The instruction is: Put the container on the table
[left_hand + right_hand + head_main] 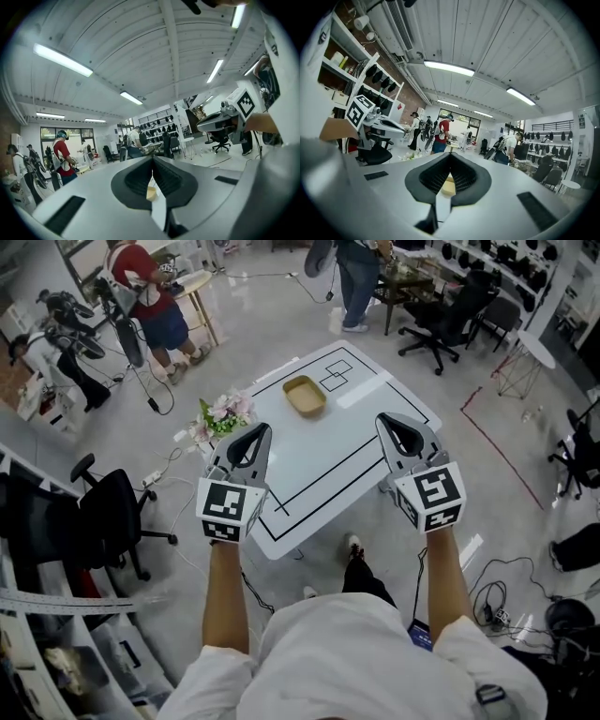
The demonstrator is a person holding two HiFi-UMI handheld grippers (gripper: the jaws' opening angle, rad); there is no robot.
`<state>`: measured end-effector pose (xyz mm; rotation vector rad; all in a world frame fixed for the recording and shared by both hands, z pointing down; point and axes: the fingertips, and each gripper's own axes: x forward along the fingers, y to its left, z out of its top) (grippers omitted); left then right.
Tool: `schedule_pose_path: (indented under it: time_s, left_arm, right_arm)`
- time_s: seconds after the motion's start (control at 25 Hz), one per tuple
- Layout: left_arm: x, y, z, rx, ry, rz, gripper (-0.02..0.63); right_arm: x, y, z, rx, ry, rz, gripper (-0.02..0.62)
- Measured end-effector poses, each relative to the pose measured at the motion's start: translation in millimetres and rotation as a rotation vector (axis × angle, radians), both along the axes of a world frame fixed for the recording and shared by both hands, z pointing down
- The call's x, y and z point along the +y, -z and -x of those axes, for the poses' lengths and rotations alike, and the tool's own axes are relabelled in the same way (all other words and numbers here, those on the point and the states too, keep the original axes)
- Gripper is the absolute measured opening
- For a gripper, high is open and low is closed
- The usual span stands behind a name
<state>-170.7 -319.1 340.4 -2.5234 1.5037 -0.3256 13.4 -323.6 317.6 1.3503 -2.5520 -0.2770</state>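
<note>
Container (305, 395) tan; table (347, 448) white w/ black lines; left gripper (265, 428), right gripper (382, 418) grey, b/w markers.

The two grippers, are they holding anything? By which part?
Nothing. The left gripper and right gripper are shut and empty; the container lies untouched on the table.

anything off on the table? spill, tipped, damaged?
Nothing stands out. The tan container sits upright and empty on the white table, beside the small marked boxes. A flower bunch lies at the table's left corner. The left gripper and right gripper are both shut, holding nothing.
</note>
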Motion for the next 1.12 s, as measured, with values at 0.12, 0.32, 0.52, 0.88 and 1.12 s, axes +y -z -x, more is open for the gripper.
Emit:
schedule_pose_path:
  time_s: [0.12, 0.32, 0.52, 0.88, 1.12]
  left_arm:
    - [17.5, 12.3, -3.6, -0.023, -0.013, -0.026, 0.02]
    - [32.5, 22.1, -9.9, -0.023, -0.032, -0.052, 0.02]
    - [37.3, 23.5, -12.1, -0.021, -0.041, -0.055, 0.02]
    - [37.3, 18.2, -11.9, -0.026, -0.04, -0.049, 0.02]
    - [40.1, 17.9, -12.8, -0.029, -0.04, -0.047, 0.02]
  right_arm:
    - [14.1, 9.6, 7.7, 0.0, 0.01, -0.008, 0.014]
    - [25.7, 15.2, 14.6, 0.012, 0.02, -0.021, 0.014]
    - [31.2, 14.4, 17.9, 0.025, 0.031, -0.021, 0.014]
    - [33.1, 10.2, 22.2, 0.031, 0.039, -0.009, 0.014]
    - [36.4, 10.7, 24.1, 0.025, 0.039, 0.002, 0.014]
